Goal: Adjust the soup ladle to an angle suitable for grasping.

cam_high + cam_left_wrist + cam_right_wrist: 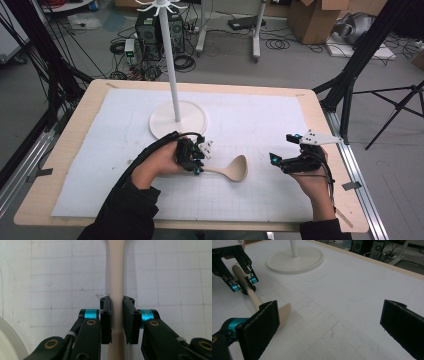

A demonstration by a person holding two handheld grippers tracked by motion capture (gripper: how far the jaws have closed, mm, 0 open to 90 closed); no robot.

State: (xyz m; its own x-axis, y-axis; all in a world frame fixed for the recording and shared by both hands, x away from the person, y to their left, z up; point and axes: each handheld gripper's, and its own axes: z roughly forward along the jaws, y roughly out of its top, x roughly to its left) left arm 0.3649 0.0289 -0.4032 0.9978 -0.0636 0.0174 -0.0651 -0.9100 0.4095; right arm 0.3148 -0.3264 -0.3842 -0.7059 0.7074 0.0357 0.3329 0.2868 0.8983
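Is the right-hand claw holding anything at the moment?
No, the right gripper has its jaws spread wide over the bare white mat, with nothing between them, while the wooden spoon lies off to one side.

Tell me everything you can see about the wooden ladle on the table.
The ladle looks like pale, smooth wood: a long slim handle that widens into a rounded bowl. It lies flat on the white gridded mat, near the table's front middle, in front of the white stand's round base. Its bowl points toward the person's right. The left gripper has its black fingers on either side of the handle, closed against it. The right gripper is open and apart from the bowl.
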